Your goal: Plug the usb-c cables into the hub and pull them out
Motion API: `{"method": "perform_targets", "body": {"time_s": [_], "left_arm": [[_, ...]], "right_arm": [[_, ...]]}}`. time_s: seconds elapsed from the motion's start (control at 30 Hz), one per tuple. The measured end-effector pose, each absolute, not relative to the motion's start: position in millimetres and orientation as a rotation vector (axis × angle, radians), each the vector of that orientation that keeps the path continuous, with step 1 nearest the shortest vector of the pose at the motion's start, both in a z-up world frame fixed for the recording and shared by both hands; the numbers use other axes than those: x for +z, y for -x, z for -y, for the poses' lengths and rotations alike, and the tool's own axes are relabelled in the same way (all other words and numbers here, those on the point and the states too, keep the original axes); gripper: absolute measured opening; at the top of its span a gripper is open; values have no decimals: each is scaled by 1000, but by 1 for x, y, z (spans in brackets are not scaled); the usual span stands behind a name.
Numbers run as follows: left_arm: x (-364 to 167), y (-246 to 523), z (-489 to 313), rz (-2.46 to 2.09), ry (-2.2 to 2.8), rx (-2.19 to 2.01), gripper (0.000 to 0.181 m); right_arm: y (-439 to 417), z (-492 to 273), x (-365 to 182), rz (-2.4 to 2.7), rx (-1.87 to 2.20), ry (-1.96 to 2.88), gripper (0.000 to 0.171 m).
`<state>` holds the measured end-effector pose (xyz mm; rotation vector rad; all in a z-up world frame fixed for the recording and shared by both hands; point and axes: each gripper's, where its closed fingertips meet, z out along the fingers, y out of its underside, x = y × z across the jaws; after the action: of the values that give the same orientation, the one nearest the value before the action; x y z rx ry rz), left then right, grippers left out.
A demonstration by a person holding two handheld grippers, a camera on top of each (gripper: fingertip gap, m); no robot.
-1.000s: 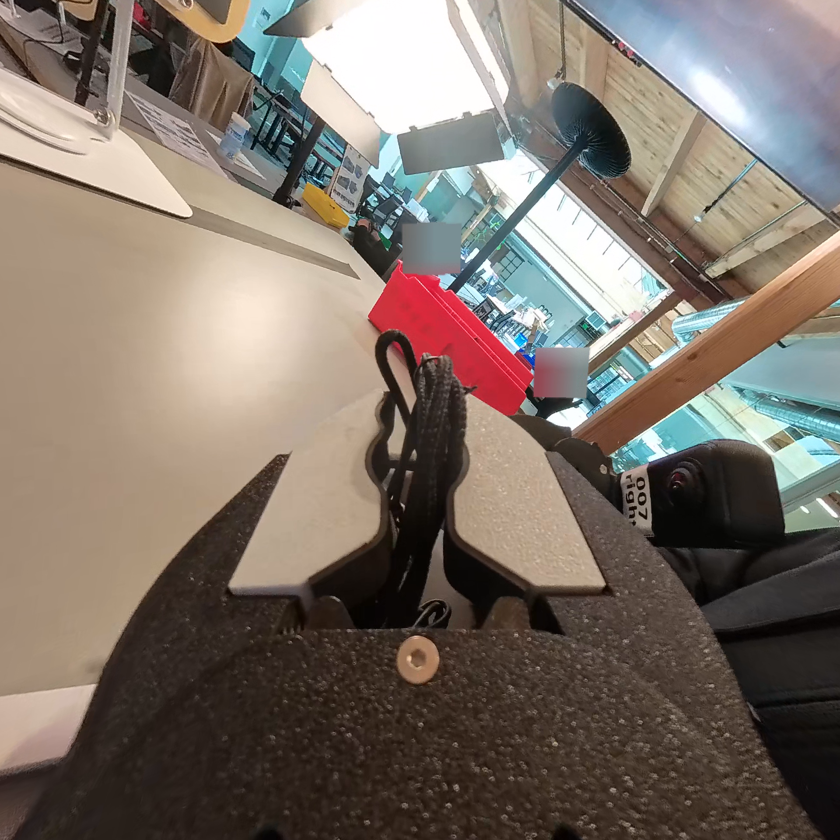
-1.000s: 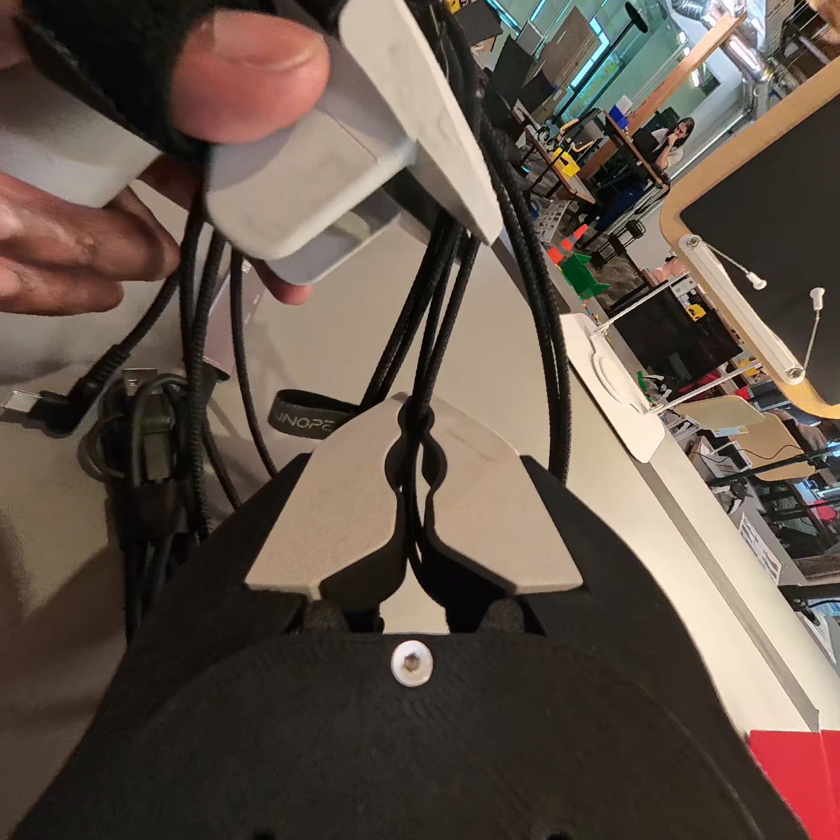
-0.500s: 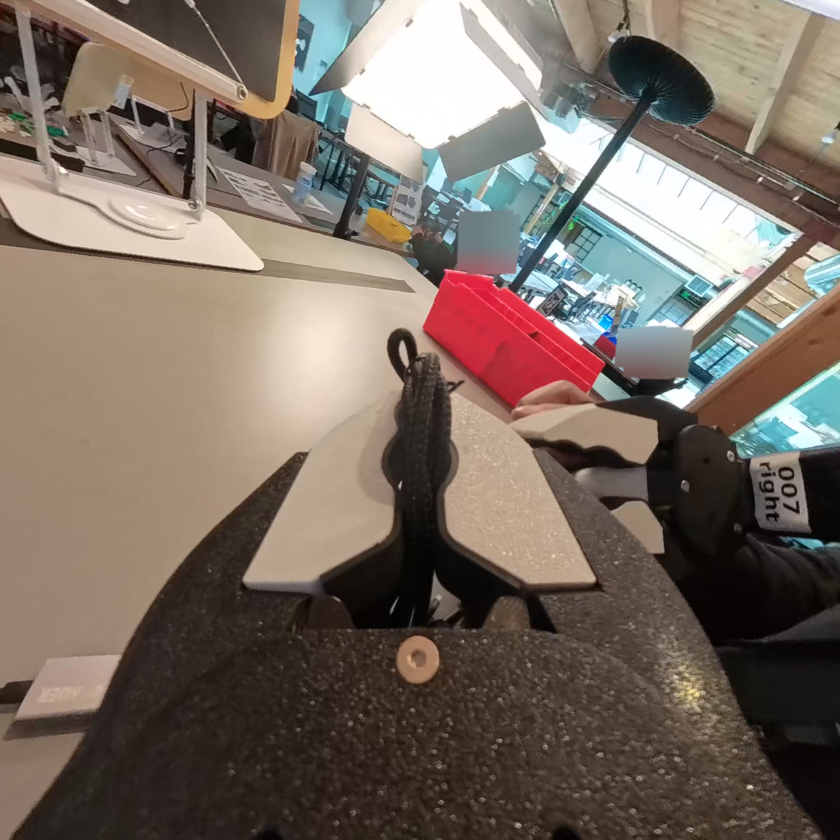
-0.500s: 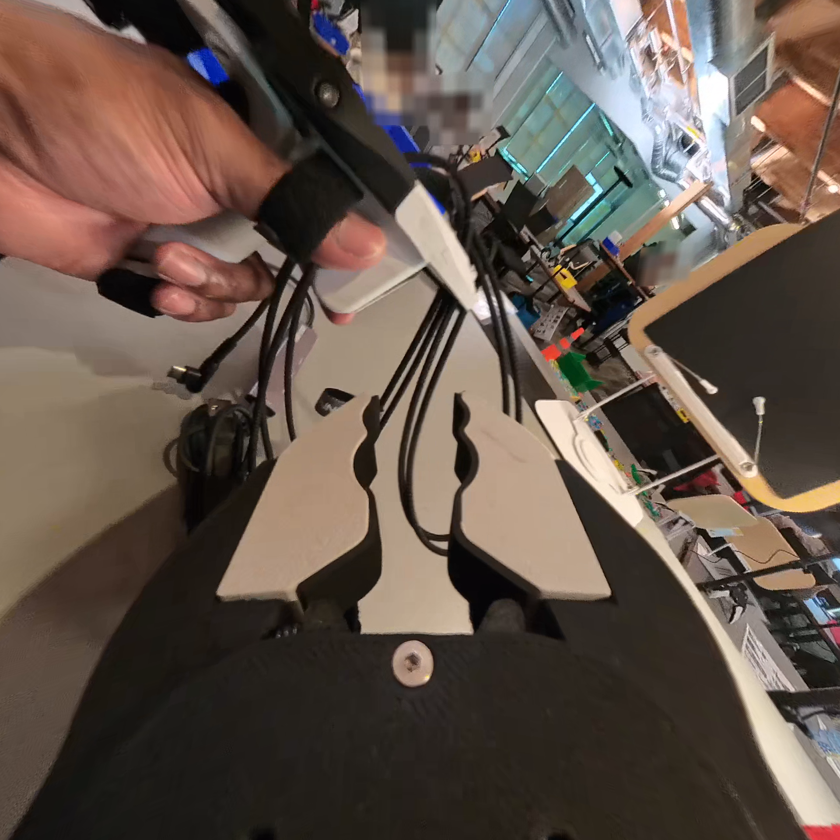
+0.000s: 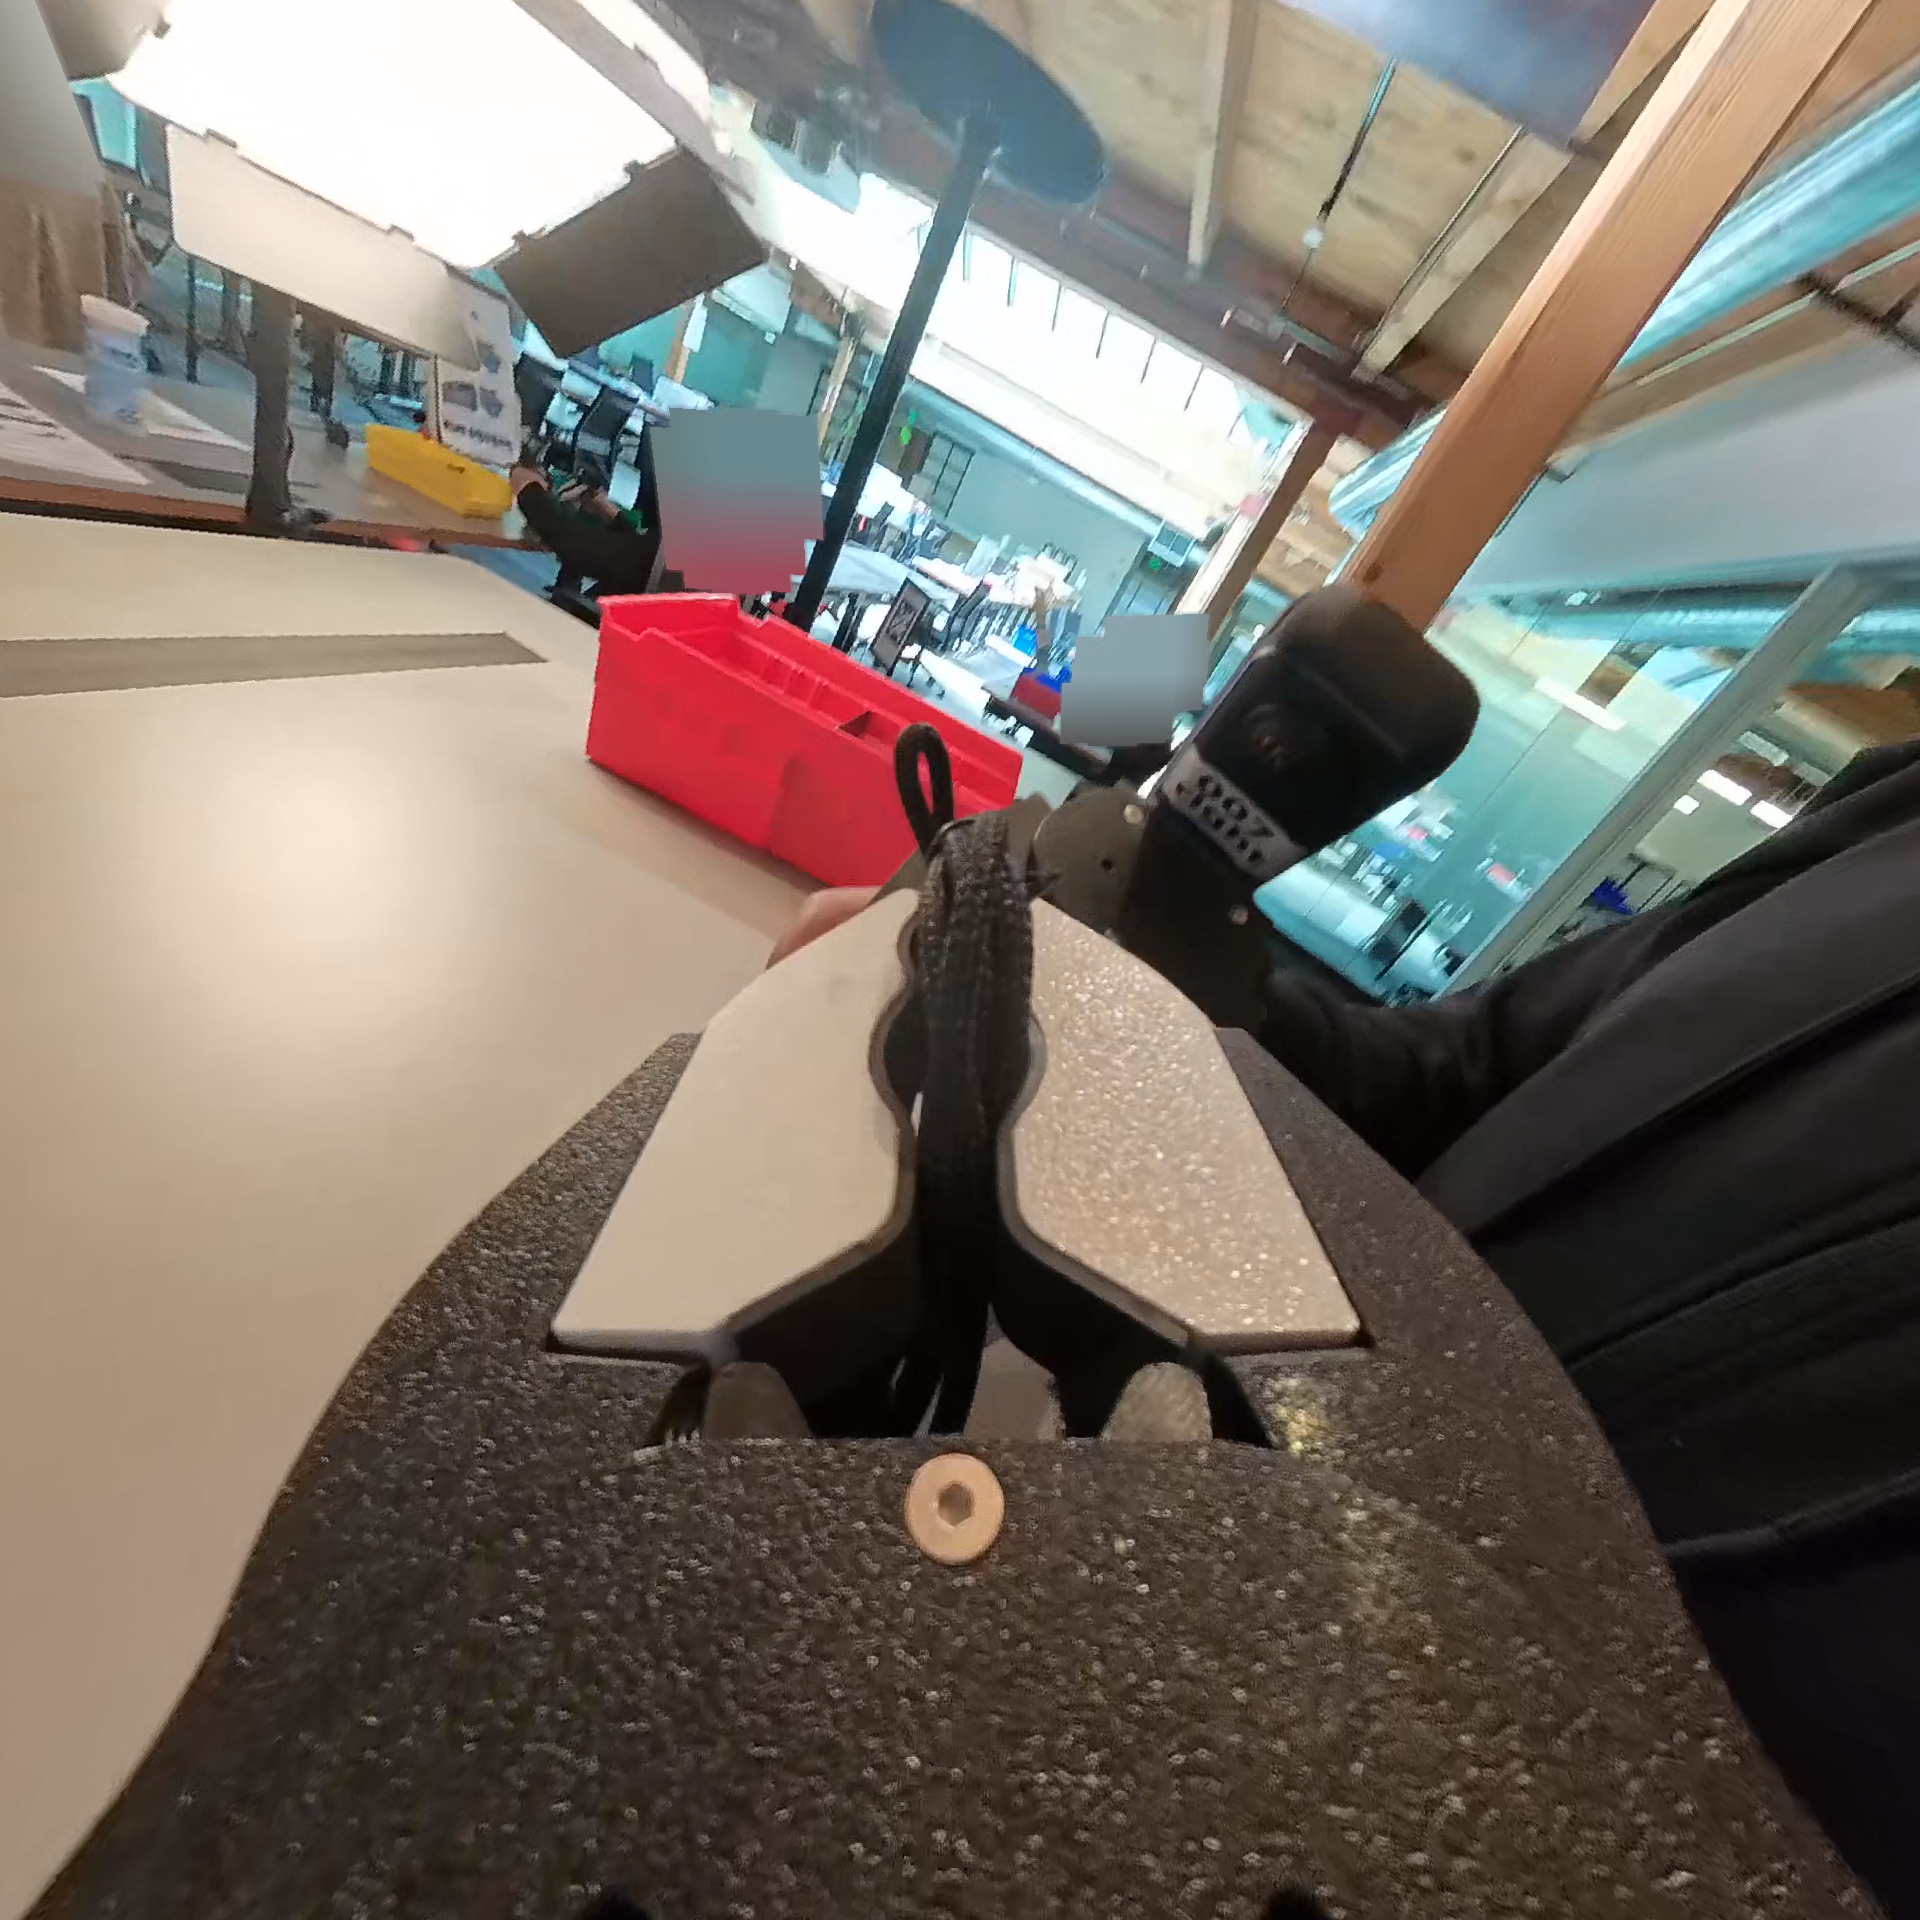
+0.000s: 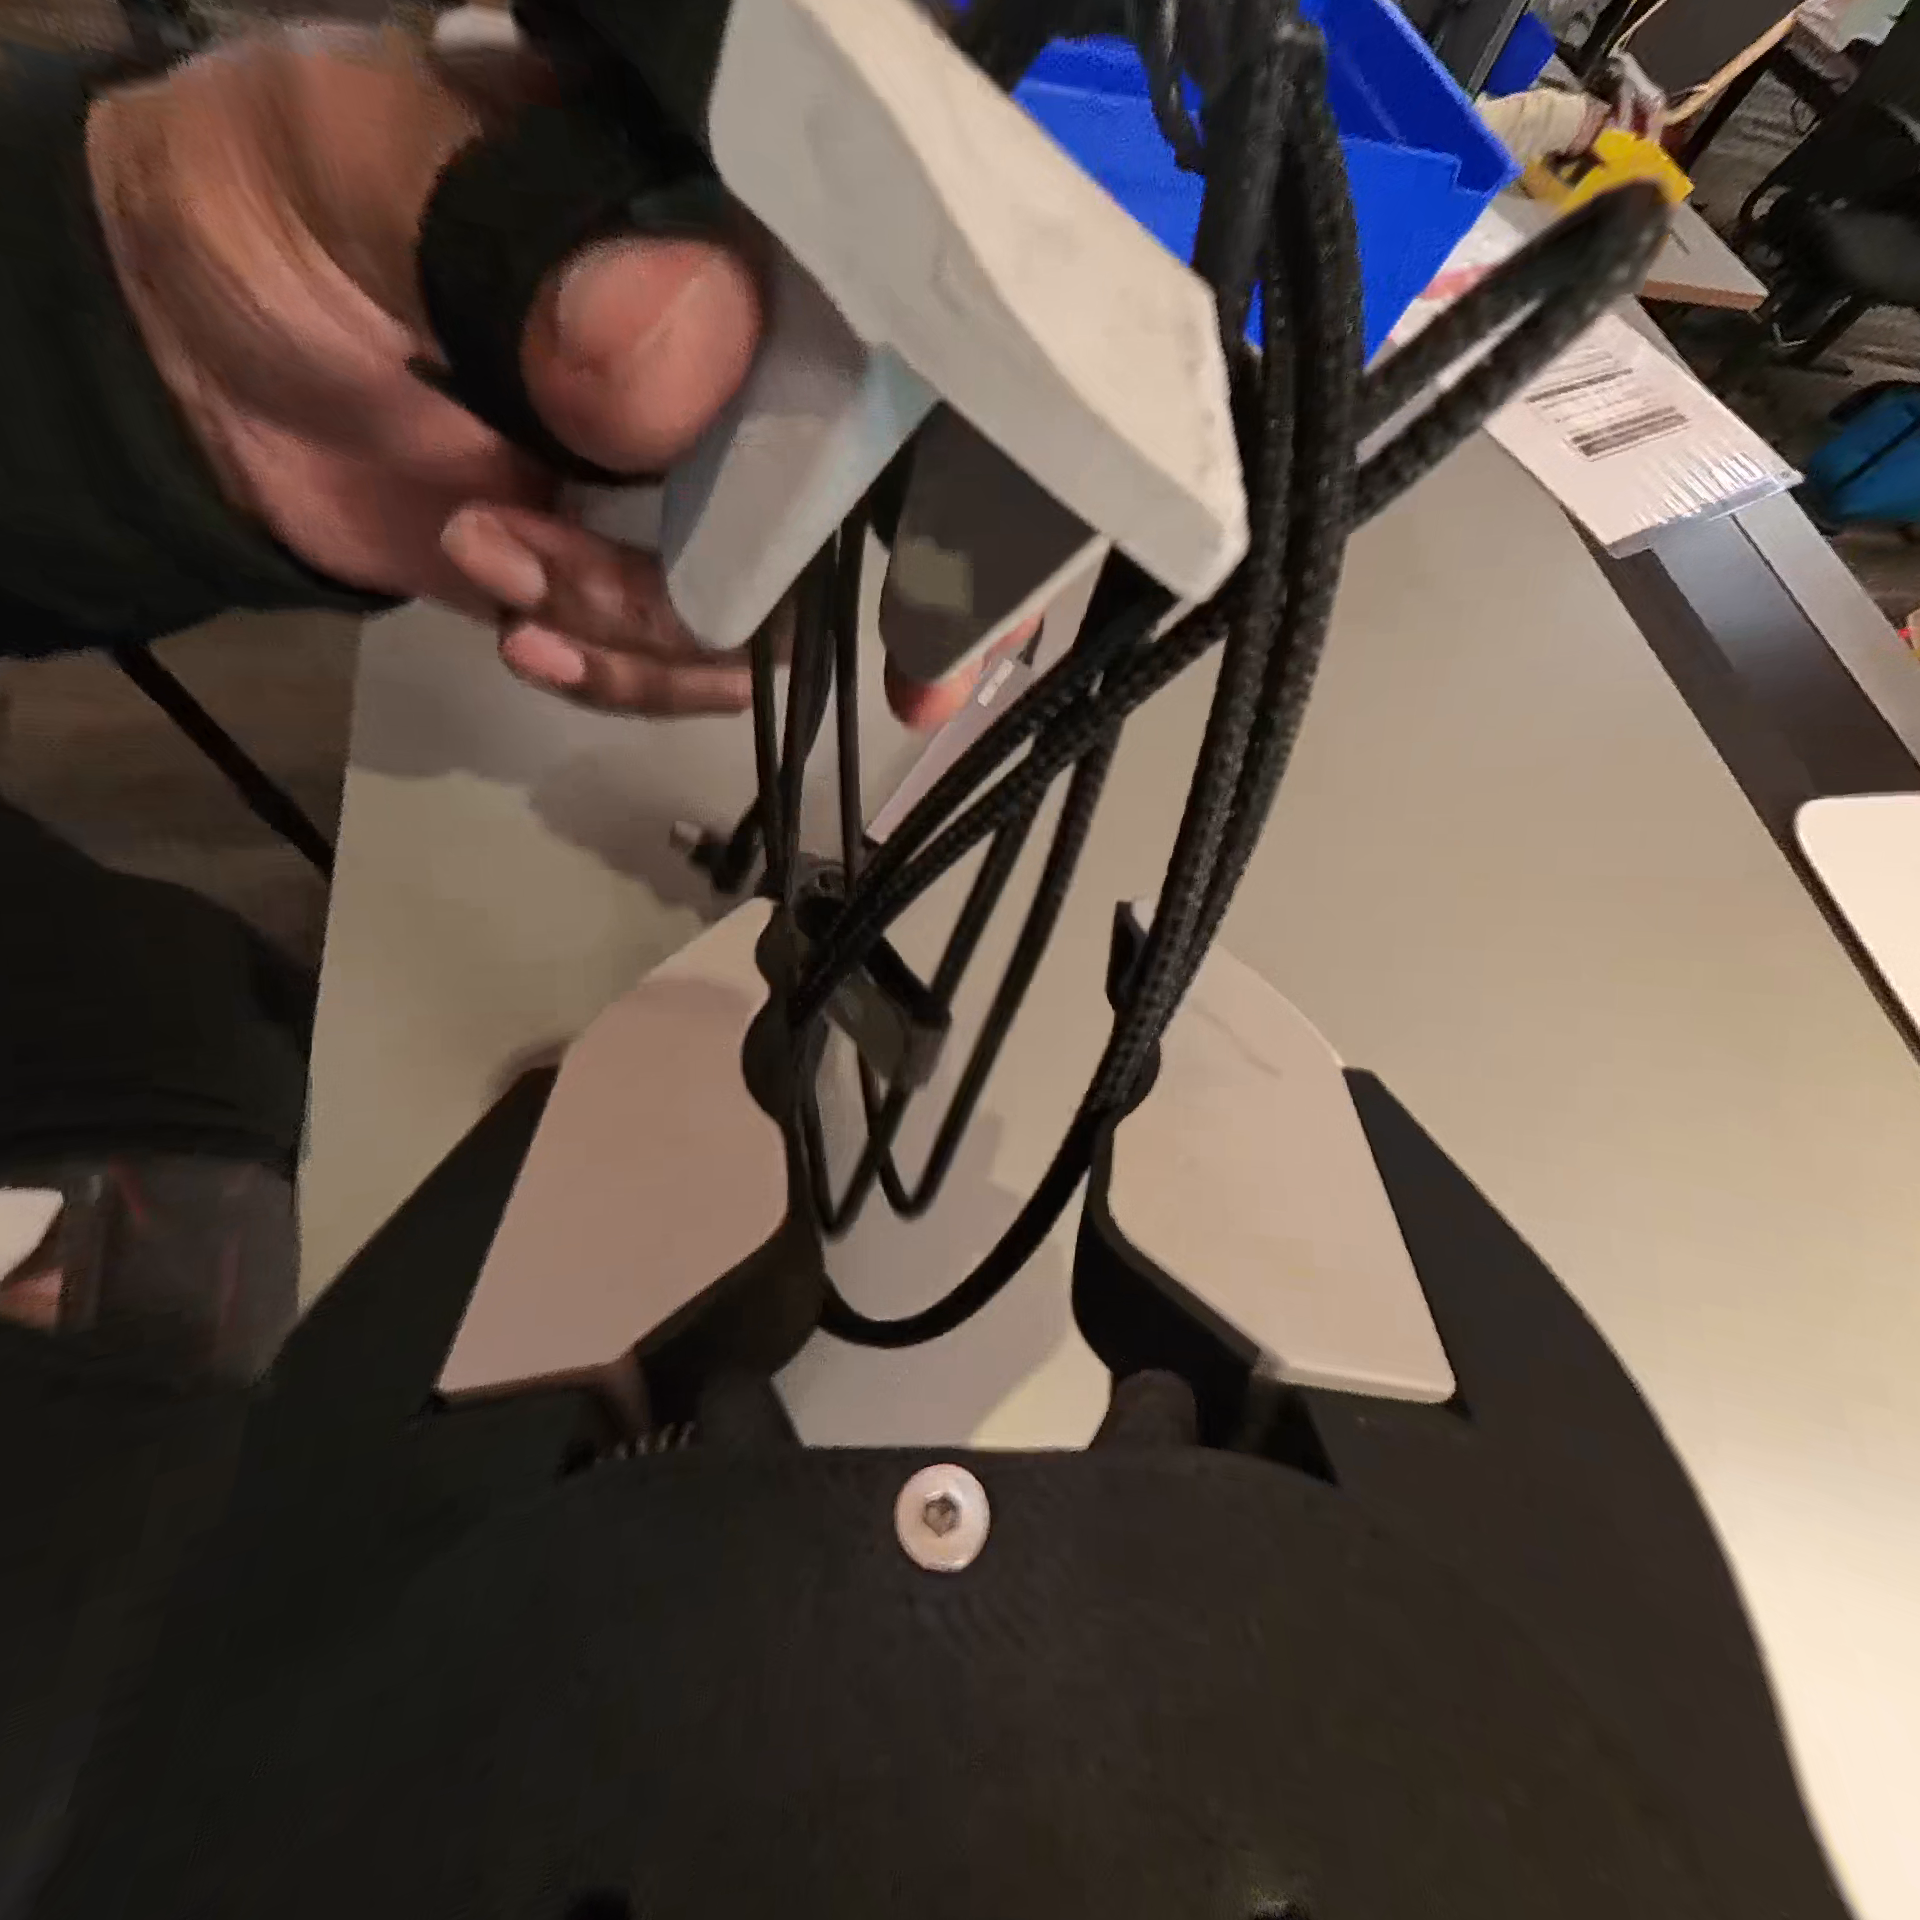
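Left wrist view shows the left gripper (image 5: 961, 935) with its jaws clamped on a bundle of black braided usb-c cables (image 5: 971, 997), held above the pale grey table (image 5: 312, 987); a red plastic bin (image 5: 769, 748) sits on that table beyond the bundle. In the right wrist view, the right gripper (image 6: 945, 935) has its jaws apart, with loops of the bundle hanging loosely between them above the table.
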<state>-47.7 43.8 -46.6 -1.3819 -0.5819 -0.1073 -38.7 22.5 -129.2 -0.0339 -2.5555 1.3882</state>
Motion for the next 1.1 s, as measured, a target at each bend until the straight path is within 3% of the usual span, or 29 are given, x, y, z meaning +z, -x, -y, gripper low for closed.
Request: {"method": "perform_targets", "body": {"time_s": [0.1, 0.3, 0.43, 0.77, 1.1], "left_arm": [[-43, 49, -43, 610, 1280, -149, 8], [-52, 51, -46, 635, 1273, -161, 9], [-53, 53, -48, 648, 1245, -195, 11], [-62, 62, -21, 703, 1229, -210, 43], [-91, 67, 18, 804, 1196, -163, 44]], "right_arm": [[44, -15, -127, 2513, 1422, 140, 49], [66, -26, -134, 2411, 1333, 249, 0], [71, -35, -131, 2405, 1379, 300, 1], [96, -96, -109, 2308, 1614, 592, 1], [128, -271, -31, 2025, 1361, 771, 1]]}}
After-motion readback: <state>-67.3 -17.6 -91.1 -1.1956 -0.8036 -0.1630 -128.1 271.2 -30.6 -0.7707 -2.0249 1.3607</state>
